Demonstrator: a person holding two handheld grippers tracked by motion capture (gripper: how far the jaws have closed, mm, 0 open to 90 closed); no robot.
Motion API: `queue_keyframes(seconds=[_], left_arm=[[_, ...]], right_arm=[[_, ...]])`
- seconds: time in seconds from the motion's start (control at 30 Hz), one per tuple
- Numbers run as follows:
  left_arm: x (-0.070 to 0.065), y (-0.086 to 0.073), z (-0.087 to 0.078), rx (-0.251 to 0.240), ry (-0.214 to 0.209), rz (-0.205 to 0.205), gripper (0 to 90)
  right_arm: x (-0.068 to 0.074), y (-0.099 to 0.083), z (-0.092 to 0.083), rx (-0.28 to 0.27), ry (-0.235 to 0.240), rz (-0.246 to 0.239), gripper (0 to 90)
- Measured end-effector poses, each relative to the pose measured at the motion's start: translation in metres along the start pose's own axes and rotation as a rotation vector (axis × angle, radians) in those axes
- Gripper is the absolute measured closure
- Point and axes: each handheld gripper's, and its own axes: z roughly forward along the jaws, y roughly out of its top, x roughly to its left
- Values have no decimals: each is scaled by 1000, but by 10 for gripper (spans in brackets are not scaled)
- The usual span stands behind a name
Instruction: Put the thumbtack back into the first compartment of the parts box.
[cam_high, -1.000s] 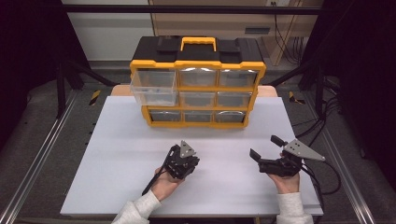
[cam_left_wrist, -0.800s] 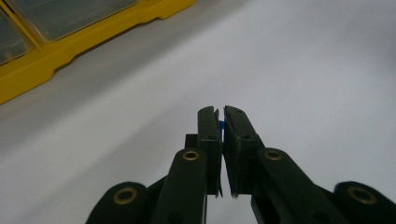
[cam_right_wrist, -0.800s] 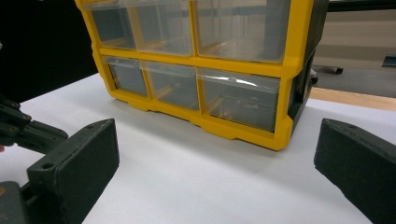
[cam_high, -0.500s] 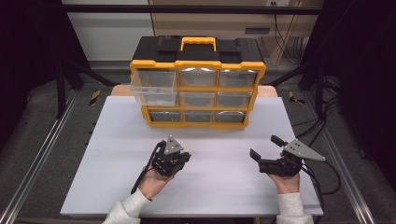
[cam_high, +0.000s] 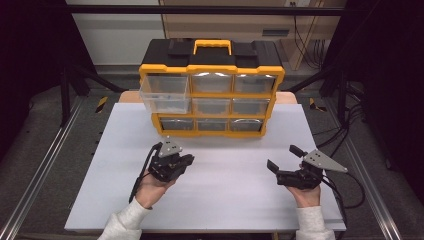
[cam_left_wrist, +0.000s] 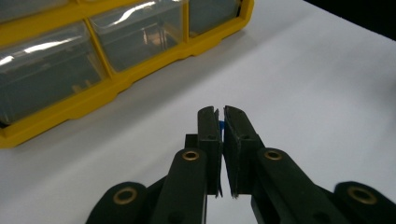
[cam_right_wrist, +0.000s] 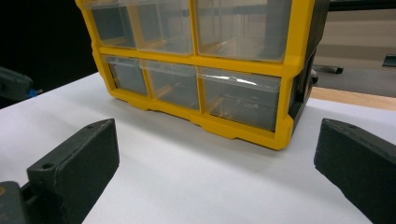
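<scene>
the white table (cam_high: 225, 200) carries a yellow and black drawer cabinet (cam_high: 212, 90) at its far middle, with a yellow handle (cam_high: 212, 46) on the black top and three rows of clear drawers in the yellow frame. the top left drawer (cam_high: 165, 94) stands pulled out toward the person, past the front of the frame, while the others sit flush. the left gripper (cam_high: 186, 160) is held above the table in front of the cabinet's lower left corner, near it but apart, pointing toward the cabinet. its jaws are closed nearly together, and in the left gripper view a small blue thing (cam_left_wrist: 221, 125) shows pinched between the pads near the left gripper's (cam_left_wrist: 222, 114) tips; what it is cannot be told. the right gripper (cam_high: 284, 159) is low over the table's right side, well apart from the cabinet, with its jaws spread wide and nothing between them.
</scene>
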Motion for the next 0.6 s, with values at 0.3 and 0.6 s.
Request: queue_keyframes(seconds=[0.3,0.6], left_arm=[[10,14,-18,-31,21,11,853],[15,29,-31,-50,39,33,853]], right_arm=[[0,0,1,7,1,0,5],[0,0,1,8,-1,1,5]])
